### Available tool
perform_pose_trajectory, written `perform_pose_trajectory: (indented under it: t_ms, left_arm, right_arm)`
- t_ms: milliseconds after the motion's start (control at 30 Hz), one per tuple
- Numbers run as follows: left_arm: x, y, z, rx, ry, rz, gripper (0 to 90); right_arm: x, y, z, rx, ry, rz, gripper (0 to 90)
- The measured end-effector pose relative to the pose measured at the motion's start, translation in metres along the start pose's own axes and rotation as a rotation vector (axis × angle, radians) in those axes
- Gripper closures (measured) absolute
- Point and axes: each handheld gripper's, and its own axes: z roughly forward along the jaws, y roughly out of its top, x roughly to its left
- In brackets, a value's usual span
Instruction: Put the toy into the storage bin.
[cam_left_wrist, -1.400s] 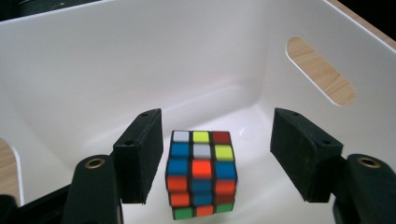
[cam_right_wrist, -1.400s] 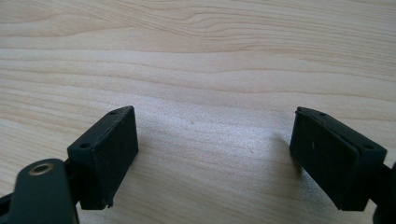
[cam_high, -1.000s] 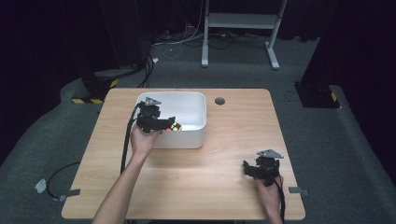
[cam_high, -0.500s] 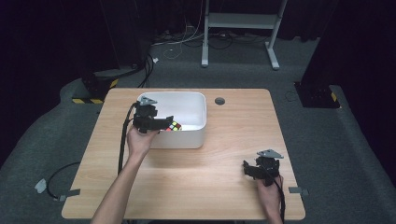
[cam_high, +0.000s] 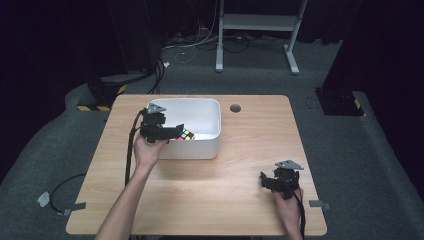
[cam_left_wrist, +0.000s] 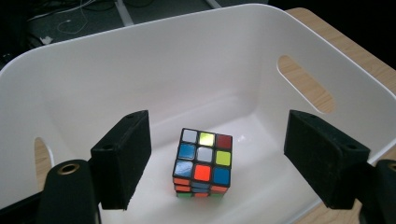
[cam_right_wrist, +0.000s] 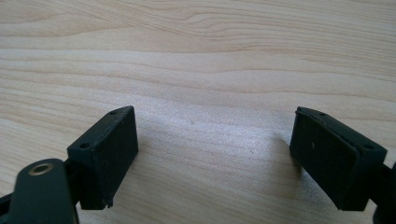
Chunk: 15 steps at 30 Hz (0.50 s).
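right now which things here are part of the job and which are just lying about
In the job:
puzzle cube, on the bin floor
white bin
left gripper, jaws just opened, clear of the cube

Lying about:
right gripper, open over bare table
cables on the floor
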Motion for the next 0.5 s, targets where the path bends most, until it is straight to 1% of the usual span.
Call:
perform_pose_trajectory:
  t_ms: [167,500]
  left_arm:
    - [0.0015,-0.0003,-0.0029,-0.007,-0.004,-0.010,22.8]
    - [0.0033,-0.0011,-0.0082,-0.010,-0.007,-0.010,22.1]
  right_arm:
    - [0.0000,0.0000,0.0000,0.000,0.000,0.000,15.1]
    - [0.0000,0.0000,0.0000,0.000,0.000,0.000,15.0]
